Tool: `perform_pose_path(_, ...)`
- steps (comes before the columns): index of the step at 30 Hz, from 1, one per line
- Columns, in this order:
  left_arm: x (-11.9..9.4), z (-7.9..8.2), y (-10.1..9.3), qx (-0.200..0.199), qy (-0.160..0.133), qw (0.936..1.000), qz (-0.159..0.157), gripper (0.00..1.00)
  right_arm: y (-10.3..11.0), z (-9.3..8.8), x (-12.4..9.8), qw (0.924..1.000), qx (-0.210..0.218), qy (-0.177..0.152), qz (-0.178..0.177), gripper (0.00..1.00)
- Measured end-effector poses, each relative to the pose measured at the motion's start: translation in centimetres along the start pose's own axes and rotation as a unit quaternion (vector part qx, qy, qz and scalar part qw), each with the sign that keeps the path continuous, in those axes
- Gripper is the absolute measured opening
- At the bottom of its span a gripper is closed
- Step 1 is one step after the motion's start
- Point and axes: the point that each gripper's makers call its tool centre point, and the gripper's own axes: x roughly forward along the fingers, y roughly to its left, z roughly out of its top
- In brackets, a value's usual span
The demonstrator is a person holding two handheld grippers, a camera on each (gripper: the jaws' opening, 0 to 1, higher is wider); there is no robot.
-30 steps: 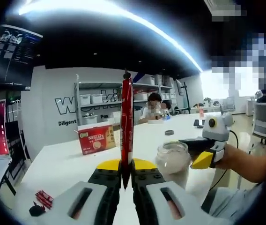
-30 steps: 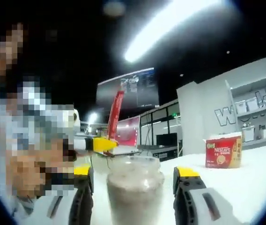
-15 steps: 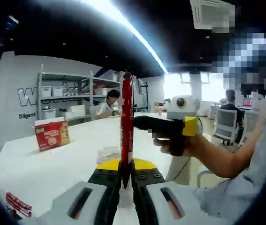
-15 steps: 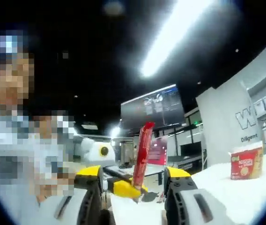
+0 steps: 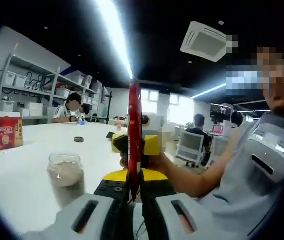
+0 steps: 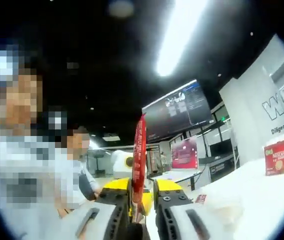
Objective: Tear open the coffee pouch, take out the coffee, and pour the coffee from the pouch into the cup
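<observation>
A long red coffee pouch stands upright, its lower end pinched in my left gripper, which is shut on it. Right behind the pouch, my right gripper faces this camera in a person's hand, its yellow jaws close on either side of the pouch. In the right gripper view the same pouch rises between the narrowed jaws of my right gripper, which is shut on it. The cup, a glass jar holding something pale, stands on the table to the left, apart from both grippers.
A red Nescafe box sits further off on the white table. The person's forearm reaches in from the right. People are seated at the table's far side. An office chair stands beyond.
My right gripper has left the jar, come to the pouch held by my left gripper, and its jaws have narrowed from wide open to shut around it. Both views have swung.
</observation>
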Motion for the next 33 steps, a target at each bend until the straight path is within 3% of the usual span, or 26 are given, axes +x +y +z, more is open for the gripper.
perform_pose_path(7, 0.9, -0.9, 0.0, -0.012, 0.006, 0.9998, -0.013, 0.11, 0.4, -0.6, 0.0, 0.9999, 0.015, 0.0, 0.0, 0.1)
perform_pose_path(11, 1.3, -0.6, -0.1, -0.013, -0.006, 0.9997, -0.018, 0.11, 0.2, -0.2, -0.1, 0.9993, 0.036, 0.002, 0.002, 0.1)
perform_pose_path(23, 2.8, 0.2, -0.3, -0.018, -0.031, 0.9993, -0.012, 0.11, 0.6, 0.3, -0.1, 0.9988, 0.039, -0.028, -0.006, 0.1)
perform_pose_path(33, 2.4, 0.5, -0.1, -0.002, -0.039, 0.9992, -0.009, 0.11, 0.4, 1.1, -0.3, 0.9986, 0.031, -0.039, -0.017, 0.09)
